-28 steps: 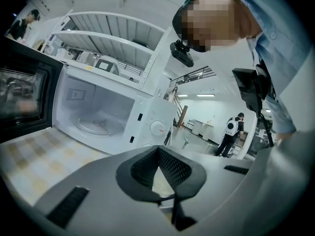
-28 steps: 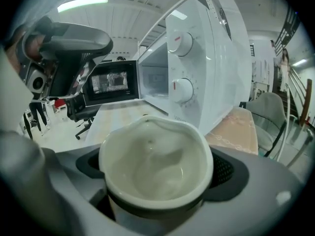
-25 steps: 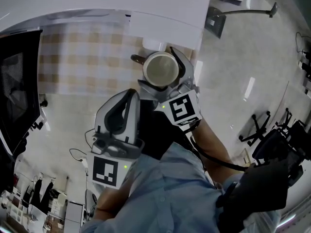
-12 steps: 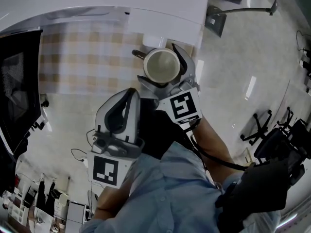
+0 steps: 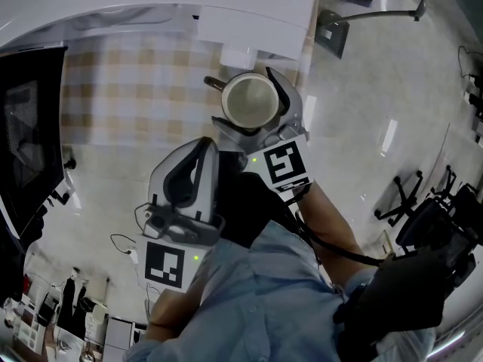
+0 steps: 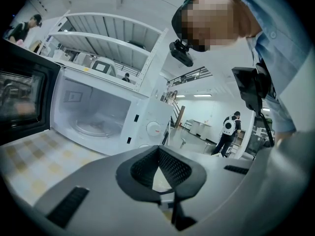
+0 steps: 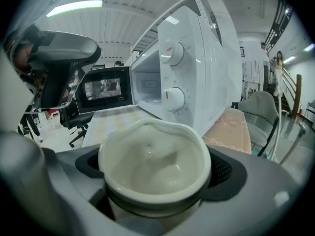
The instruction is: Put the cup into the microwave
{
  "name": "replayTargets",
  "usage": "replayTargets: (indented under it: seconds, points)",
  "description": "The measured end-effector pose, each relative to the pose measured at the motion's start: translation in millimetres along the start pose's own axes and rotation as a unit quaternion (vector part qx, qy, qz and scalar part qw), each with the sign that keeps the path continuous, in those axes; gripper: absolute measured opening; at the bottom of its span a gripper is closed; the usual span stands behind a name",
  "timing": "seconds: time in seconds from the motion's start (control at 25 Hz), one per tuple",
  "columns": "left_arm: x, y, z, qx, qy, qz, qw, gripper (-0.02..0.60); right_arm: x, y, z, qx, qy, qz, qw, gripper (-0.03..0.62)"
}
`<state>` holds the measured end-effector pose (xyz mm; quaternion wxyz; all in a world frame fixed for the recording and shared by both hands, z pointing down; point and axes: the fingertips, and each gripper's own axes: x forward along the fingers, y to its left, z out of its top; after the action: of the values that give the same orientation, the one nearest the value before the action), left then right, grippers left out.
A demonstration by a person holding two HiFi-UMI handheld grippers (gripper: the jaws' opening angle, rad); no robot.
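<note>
Right gripper view, cream cup (image 7: 155, 166), upright, empty, between fingers (image 7: 227, 173)

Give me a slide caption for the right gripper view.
Right gripper clamps an empty cream ceramic cup before the open white microwave.

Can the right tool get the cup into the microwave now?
Probably yes. The door is open and nothing shows blocking the opening. The right tool holds the cup in front of the knobs, so it must shift left first.
</note>
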<state>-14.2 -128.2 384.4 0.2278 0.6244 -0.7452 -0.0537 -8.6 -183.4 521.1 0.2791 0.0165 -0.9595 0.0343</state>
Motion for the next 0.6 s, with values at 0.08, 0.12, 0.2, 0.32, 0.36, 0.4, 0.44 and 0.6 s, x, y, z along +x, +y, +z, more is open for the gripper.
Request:
replayTargets:
  seconds: [0.08, 0.12, 0.2, 0.32, 0.36, 0.4, 0.44, 0.6]
  points:
    - [-1.0, -1.1, 0.8, 0.003, -0.002, 0.000, 1.0000, 0.005, -0.8, -1.0, 1.3, 0.000, -0.003, -0.003, 1.000, 0.543]
    - [-2.2, -2.3, 1.4, 0.004, -0.003, -0.001, 1.0000, 0.005, -1.6, -1.0, 2.4, -0.001, -0.005, -0.004, 1.000, 0.543]
    - [-6.5, -6.7, 3.4, 0.008, -0.007, -0.001, 0.9999, 0.005, -4.4, 0.2, 4.7, -0.004, -0.008, -0.003, 1.000, 0.543]
    - [-18.0, -18.3, 7.3, 0.014, -0.016, -0.002, 0.9998, 0.005, -9.5, 4.7, 6.9, -0.004, -0.013, 0.002, 1.000, 0.543]
    - [-22.3, -22.7, 8.0, 0.018, -0.020, -0.004, 0.9996, 0.005, -10.4, 5.6, 7.7, -0.003, -0.016, 0.004, 1.000, 0.543]
    - [-26.7, -26.9, 8.4, 0.024, -0.025, -0.005, 0.9994, 0.005, -11.0, 6.0, 9.0, -0.004, -0.020, 0.004, 1.000, 0.543]
    - [-31.4, -30.7, 8.6, 0.030, -0.029, -0.004, 0.9991, 0.005, -11.5, 6.4, 10.8, -0.004, -0.023, 0.005, 1.000, 0.543]
    - [-53.4, -42.1, 13.8, 0.049, -0.044, 0.002, 0.9978, 0.005, -15.3, 12.7, 20.4, -0.013, -0.038, 0.006, 0.999, 0.543]
